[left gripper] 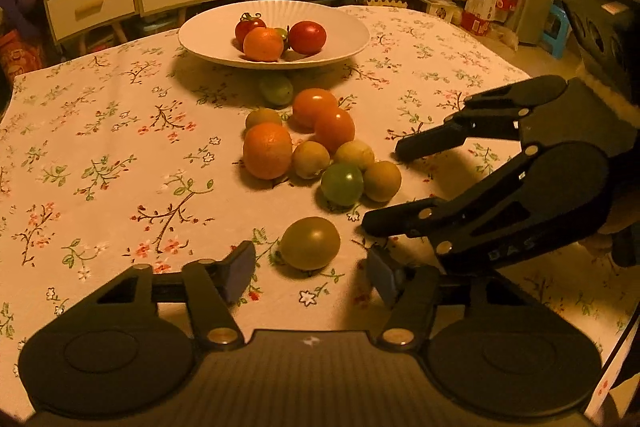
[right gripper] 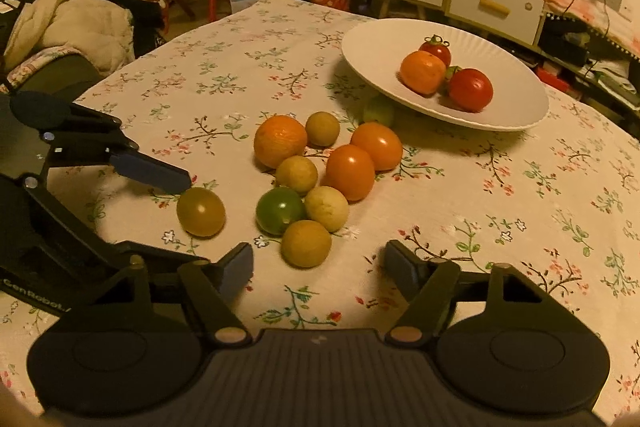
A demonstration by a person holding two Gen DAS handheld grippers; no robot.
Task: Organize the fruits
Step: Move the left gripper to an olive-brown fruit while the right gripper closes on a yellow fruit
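Early in the sort: three fruits on the plate, about ten left on the cloth.

My left tongs (left gripper: 310,273) stand half spread with nothing pinched; the olive tomato (left gripper: 310,243) lies just ahead of them between the pads (left gripper: 240,269), apart from both as far as I can tell. My right tongs (right gripper: 318,267) are likewise part spread and empty, with the tan fruit (right gripper: 306,243) just ahead of their gap. Beyond both tongs sits the pile (right gripper: 316,171): an orange, two orange tomatoes, a green one, several tan ones, and one green fruit half under the plate's rim. Farthest off is the plate (right gripper: 520,107), holding two red tomatoes and an orange. I judge most of the job remains.
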